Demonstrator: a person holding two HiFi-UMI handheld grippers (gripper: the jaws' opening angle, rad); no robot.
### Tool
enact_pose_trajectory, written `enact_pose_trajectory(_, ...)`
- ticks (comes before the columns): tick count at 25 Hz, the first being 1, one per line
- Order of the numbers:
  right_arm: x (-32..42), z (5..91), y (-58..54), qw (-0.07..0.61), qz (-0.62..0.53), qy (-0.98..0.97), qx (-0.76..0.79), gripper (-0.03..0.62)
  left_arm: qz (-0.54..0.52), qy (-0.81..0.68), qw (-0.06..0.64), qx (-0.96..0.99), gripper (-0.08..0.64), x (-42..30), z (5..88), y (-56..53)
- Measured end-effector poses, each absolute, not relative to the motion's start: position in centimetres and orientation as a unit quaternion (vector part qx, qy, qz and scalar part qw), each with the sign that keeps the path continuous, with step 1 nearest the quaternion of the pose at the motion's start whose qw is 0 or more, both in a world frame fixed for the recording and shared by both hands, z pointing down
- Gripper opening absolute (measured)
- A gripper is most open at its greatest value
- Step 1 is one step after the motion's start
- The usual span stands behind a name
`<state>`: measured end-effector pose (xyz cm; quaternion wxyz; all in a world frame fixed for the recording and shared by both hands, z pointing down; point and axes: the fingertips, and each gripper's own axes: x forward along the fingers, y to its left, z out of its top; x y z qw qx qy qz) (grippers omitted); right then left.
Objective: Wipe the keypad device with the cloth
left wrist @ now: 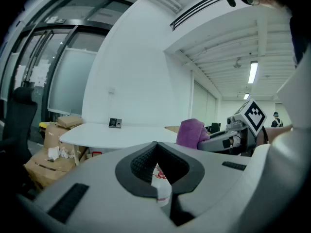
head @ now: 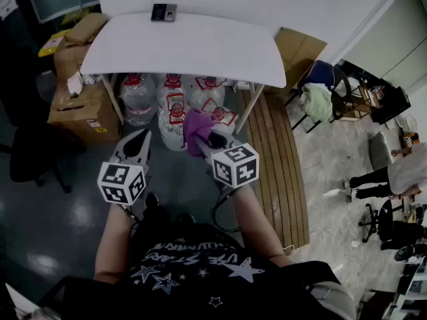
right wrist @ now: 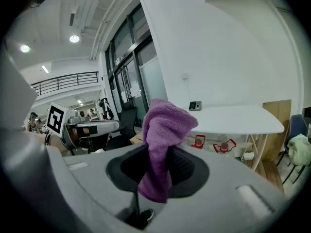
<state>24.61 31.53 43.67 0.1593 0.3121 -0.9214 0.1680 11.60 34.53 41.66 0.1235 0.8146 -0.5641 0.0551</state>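
As far as I can judge, the wiping is not yet begun: only the cloth is taken up, and the approach to the table, the contact and the wiping itself are all left to do. The white table (head: 200, 52) stands against the wall, well apart from the person, and its top is bare except for one thing at its far edge. Under the table stand several large water bottles (head: 170, 105), and beside its left end are cardboard boxes (head: 80, 105). Both grippers are held short of the near edge of the table, not over its top. The right gripper (head: 205, 141) has its jaws closed on the purple cloth (right wrist: 163, 144). The cloth is pinched about its middle, so that one bunch rises above the fingers toward the table and a shorter end hangs below them. The left gripper (left wrist: 155, 147) holds nothing and its jaws meet at the tips. The keypad device (head: 163, 12), small and dark, lies at the far edge of the table next to the wall, well apart from the fingers of both grippers and touched by neither.
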Motion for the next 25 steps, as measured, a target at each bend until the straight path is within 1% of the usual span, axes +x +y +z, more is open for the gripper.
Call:
enact_pose_trajectory(7,24.6,43.4,31.4,0.162,0.168,-0.921,0.311,0.094,0.059,-0.564,0.116,0.815,0.006,11.9,40.9,34.8)
enact_pose_trajectory(16,24.7,44.3,31.4,0.165,0.179,-0.917,0.317,0.095,0.063,-0.56,0.126,0.816,0.006,11.9,41.7,34.7)
enact_pose_trajectory(25,22.7,42.7,28.7,0.141,0.169,-0.911,0.349,0.095,0.06,-0.544,0.116,0.829,0.006,8.7,40.9,31.6)
